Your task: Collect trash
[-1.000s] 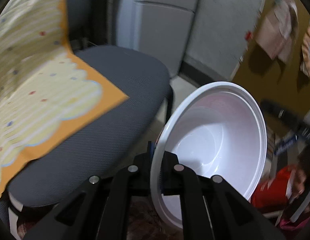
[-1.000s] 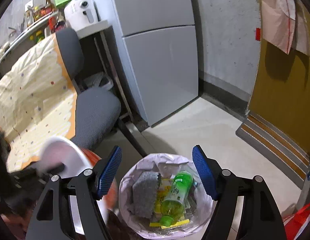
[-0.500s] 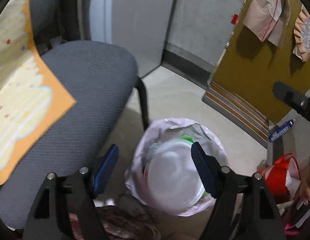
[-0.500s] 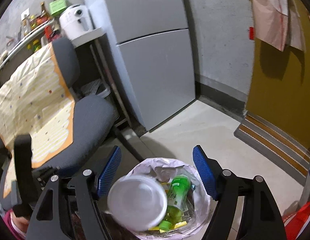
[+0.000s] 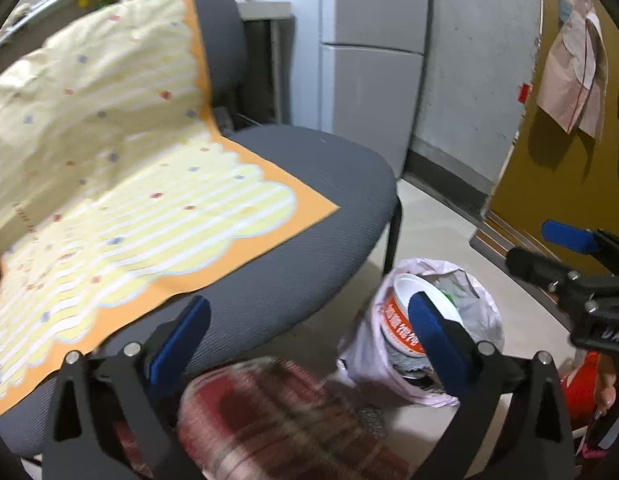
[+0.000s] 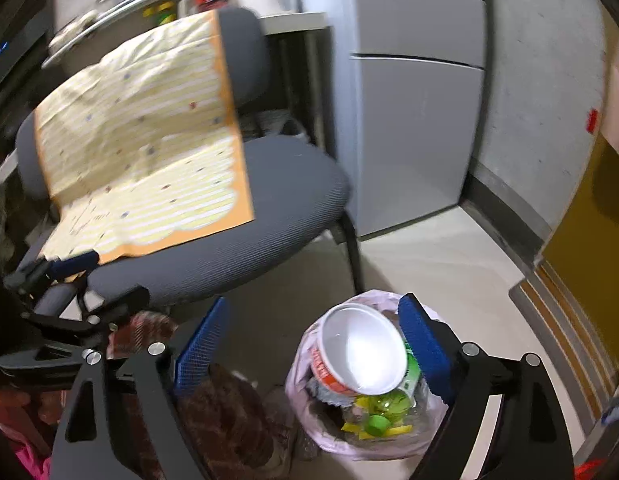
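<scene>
A white bowl [image 6: 363,354] with a red-orange label lies tilted on top of the trash in a pale plastic bag [image 6: 397,446] on the floor, above a green bottle [image 6: 383,406]. From the left wrist view the bowl [image 5: 403,326] and bag [image 5: 479,310] sit low right. My left gripper [image 5: 307,332] is open and empty, above and left of the bag. My right gripper [image 6: 311,344] is open and empty over the bag. The other gripper shows at each view's edge: the right gripper [image 5: 565,240] at the right, the left gripper [image 6: 75,262] at the left.
A grey chair [image 6: 237,236] with a yellow-and-orange cloth [image 6: 149,160] stands left of the bag. A grey cabinet [image 6: 409,120] and concrete wall stand behind. A yellow door [image 5: 561,168] is at right. Plaid fabric [image 5: 277,420] lies low in front. A red bag [image 5: 581,392] sits far right.
The left gripper let go of the white bowl, which dropped into the trash bag. Both grippers have since pulled back and swung left, bringing the chair into view.
</scene>
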`<state>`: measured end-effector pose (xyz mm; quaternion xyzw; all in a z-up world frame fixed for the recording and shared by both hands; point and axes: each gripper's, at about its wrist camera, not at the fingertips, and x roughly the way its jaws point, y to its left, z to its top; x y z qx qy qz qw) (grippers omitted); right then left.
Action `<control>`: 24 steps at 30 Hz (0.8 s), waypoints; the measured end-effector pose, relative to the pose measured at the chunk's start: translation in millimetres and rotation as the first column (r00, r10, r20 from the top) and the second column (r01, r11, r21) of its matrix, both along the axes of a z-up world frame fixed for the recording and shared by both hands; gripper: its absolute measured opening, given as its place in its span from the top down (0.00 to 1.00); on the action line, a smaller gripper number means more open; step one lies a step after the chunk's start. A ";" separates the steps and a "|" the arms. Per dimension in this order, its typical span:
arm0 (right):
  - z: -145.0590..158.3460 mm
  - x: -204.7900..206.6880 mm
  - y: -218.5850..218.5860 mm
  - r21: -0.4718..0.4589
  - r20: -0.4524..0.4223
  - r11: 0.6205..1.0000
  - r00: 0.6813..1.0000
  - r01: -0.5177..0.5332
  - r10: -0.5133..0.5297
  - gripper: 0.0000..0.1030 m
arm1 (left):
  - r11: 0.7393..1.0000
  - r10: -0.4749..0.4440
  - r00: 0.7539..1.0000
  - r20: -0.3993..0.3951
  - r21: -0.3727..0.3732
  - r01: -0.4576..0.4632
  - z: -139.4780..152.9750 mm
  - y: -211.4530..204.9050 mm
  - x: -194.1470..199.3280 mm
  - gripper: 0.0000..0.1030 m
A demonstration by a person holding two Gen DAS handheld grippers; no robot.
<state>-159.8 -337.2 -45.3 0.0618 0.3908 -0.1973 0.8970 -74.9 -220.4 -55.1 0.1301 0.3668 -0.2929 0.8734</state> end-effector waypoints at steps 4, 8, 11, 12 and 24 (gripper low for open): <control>4.1 3.8 21.4 -0.023 -0.027 0.998 0.998 -0.051 0.050 0.14 | 0.999 0.051 0.998 0.024 0.013 -0.051 7.2 22.8 -10.7 0.07; 4.2 7.6 33.6 -0.044 -0.056 0.996 0.996 -0.073 0.070 0.13 | 0.994 0.104 0.994 0.027 0.041 -0.105 5.5 38.5 -17.6 0.07; 1.3 8.1 40.9 -0.053 -0.081 0.995 0.993 -0.086 0.082 0.13 | 0.990 0.130 0.992 0.000 0.052 -0.129 1.6 48.4 -18.3 0.07; 1.0 7.7 42.6 -0.057 -0.086 0.994 0.993 -0.089 0.084 0.13 | 0.989 0.138 0.990 -0.007 0.055 -0.138 0.8 52.2 -18.6 0.07; -4.3 8.0 48.3 -0.067 -0.109 0.993 0.990 -0.098 0.090 0.13 | 0.975 0.221 0.975 -0.037 0.042 -0.220 2.4 77.3 -21.7 0.07</control>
